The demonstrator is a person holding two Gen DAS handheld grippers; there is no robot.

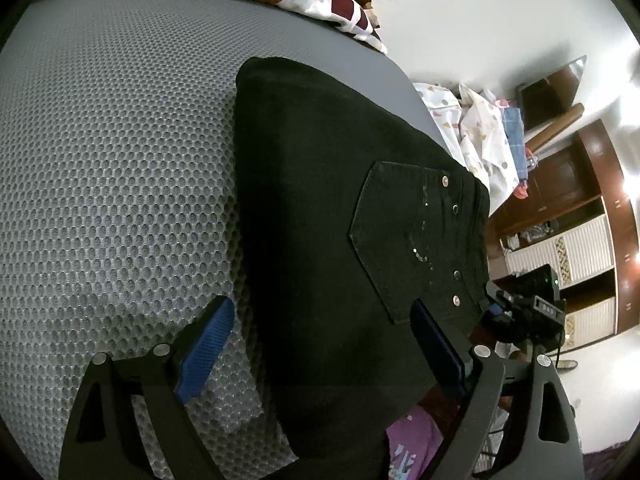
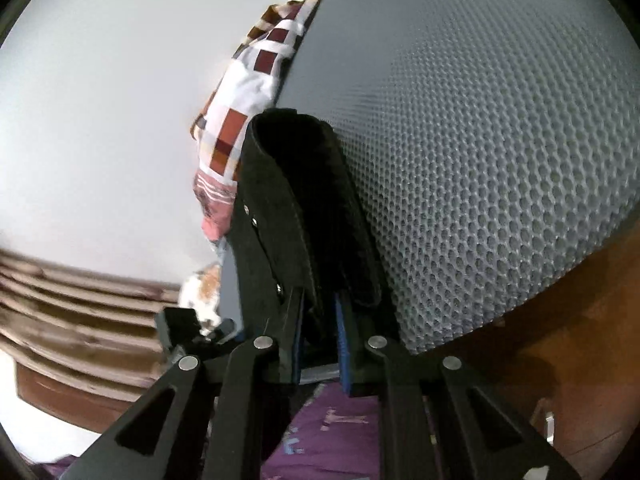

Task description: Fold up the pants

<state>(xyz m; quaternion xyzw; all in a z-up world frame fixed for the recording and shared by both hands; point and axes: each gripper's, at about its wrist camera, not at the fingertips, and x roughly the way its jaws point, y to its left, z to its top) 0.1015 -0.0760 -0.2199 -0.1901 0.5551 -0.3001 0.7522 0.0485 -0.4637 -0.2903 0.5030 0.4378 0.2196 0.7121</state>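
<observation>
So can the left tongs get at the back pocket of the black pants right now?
Probably yes. The left tongs hang open over the black pants, and the back pocket lies face up just ahead with nothing covering it.

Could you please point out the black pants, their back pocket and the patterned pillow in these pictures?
black pants (image 1: 320, 184): left wrist view, on the folded leg fabric.
back pocket (image 1: 404, 240): left wrist view, pocket's middle.
patterned pillow (image 2: 240, 120): right wrist view, on its chequered cover.
</observation>
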